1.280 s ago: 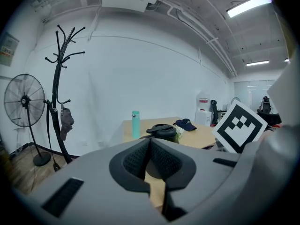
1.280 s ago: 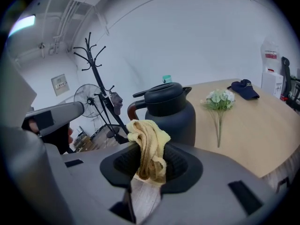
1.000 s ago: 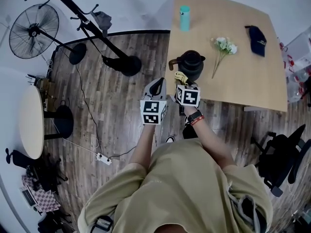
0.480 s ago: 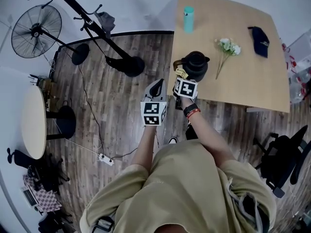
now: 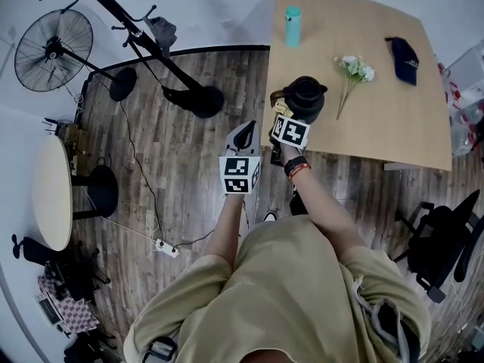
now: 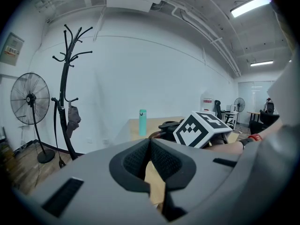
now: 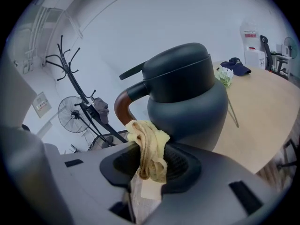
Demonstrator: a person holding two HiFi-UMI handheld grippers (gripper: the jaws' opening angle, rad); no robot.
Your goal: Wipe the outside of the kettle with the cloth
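A dark kettle with a brown handle stands near the front left edge of the wooden table; the right gripper view shows the kettle close ahead. My right gripper is shut on a yellow cloth, and the cloth lies against the kettle's lower side by the handle. My left gripper hangs over the floor to the left of the table, jaws shut with nothing between them.
On the table are a teal bottle, a sprig of white flowers and a dark cap. A coat stand and a floor fan stand at left. An office chair is at right.
My right gripper has moved forward with the cloth, from just short of the table edge up to the kettle's side. The left gripper has barely moved.
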